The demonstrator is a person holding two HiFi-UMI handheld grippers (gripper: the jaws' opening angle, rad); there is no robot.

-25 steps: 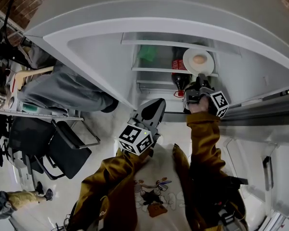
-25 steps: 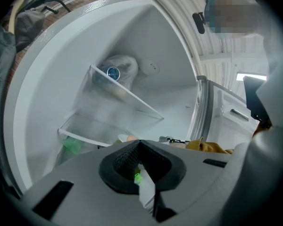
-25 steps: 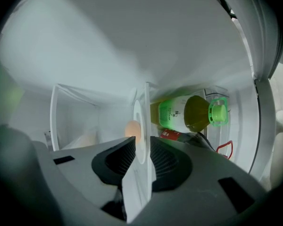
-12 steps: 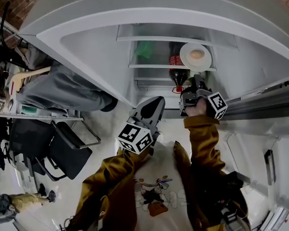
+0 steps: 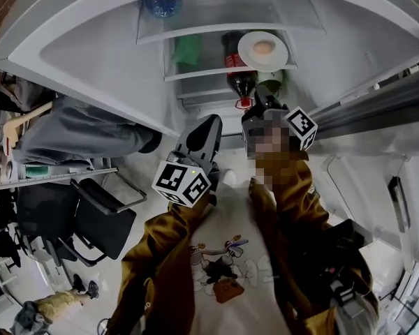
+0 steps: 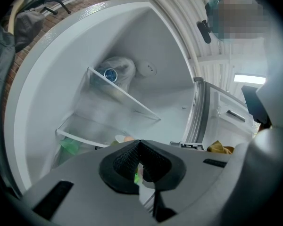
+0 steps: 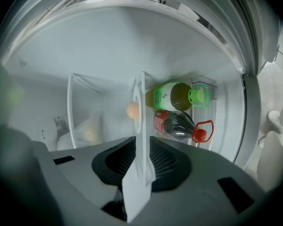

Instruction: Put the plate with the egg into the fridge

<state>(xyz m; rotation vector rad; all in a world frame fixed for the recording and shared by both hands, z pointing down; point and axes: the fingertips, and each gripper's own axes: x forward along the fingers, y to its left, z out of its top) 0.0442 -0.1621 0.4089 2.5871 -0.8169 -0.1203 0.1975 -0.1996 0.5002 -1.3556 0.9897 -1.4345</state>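
A white plate (image 5: 262, 47) with a brown egg (image 5: 264, 47) on it is held out inside the open fridge (image 5: 216, 5), over a glass shelf (image 5: 195, 72). My right gripper (image 5: 264, 93) is shut on the plate's near rim. In the right gripper view the plate (image 7: 141, 121) stands edge-on between the pads, with the egg (image 7: 132, 110) on its left face and the right gripper (image 7: 141, 142) clamped on it. My left gripper (image 5: 204, 135) stays back in front of the fridge, lower left of the plate. It is shut with nothing in it (image 6: 139, 160).
A dark red-capped bottle (image 7: 181, 126) and a yellow-green bottle (image 7: 172, 96) lie on the shelf right beside the plate. A blue-capped bottle (image 5: 160, 3) sits higher up and a green thing (image 5: 187, 49) to the left. The fridge door (image 5: 377, 110) stands at right, a black chair (image 5: 98, 218) at left.
My right gripper has carried the plate with the egg further into the fridge, over the shelf. More of the upper shelves shows now. The left gripper has kept its place.
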